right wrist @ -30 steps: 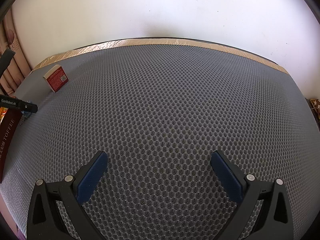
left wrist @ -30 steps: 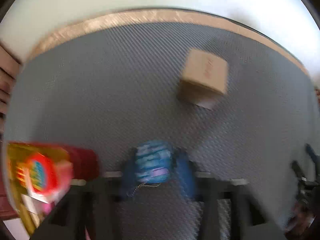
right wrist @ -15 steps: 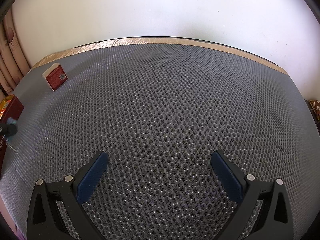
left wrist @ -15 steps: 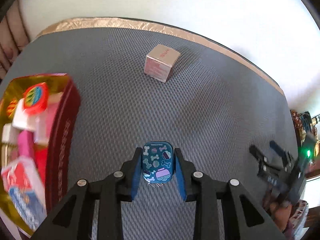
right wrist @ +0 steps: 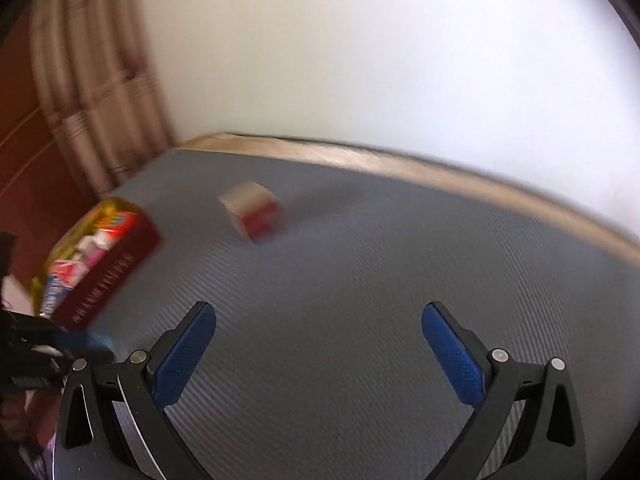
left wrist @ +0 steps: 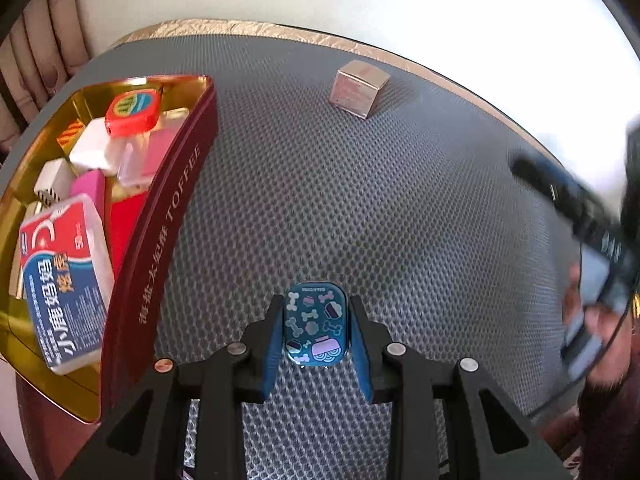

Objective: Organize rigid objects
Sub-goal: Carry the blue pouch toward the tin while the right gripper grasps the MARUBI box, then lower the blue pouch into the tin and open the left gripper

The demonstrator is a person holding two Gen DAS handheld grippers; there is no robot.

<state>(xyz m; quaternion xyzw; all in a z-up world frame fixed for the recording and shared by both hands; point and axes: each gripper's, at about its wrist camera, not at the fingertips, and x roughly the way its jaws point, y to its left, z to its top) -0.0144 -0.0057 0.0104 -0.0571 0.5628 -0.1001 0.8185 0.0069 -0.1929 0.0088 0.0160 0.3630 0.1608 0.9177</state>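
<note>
My left gripper (left wrist: 315,312) is shut on a small blue tin with bone patterns (left wrist: 315,324), held above the grey mat, right of the dark red toffee tin (left wrist: 168,216). That tin has a gold inside and holds several small items, among them a red tape measure (left wrist: 134,114) and a red-blue box (left wrist: 64,280). A small tan box (left wrist: 360,88) sits on the mat beyond. My right gripper (right wrist: 318,340) is open and empty above the mat; its blurred view shows the small box (right wrist: 254,214) and the toffee tin (right wrist: 104,268) at left.
The grey mesh mat (left wrist: 360,200) has a tan border (left wrist: 280,32) against a white wall. Curtains (right wrist: 96,92) hang at the far left. The right gripper appears blurred at the right edge of the left wrist view (left wrist: 580,208).
The left gripper with the blue tin has moved left towards the toffee tin, which now shows more fully. The right gripper has swung left; its view now takes in the box and tin.
</note>
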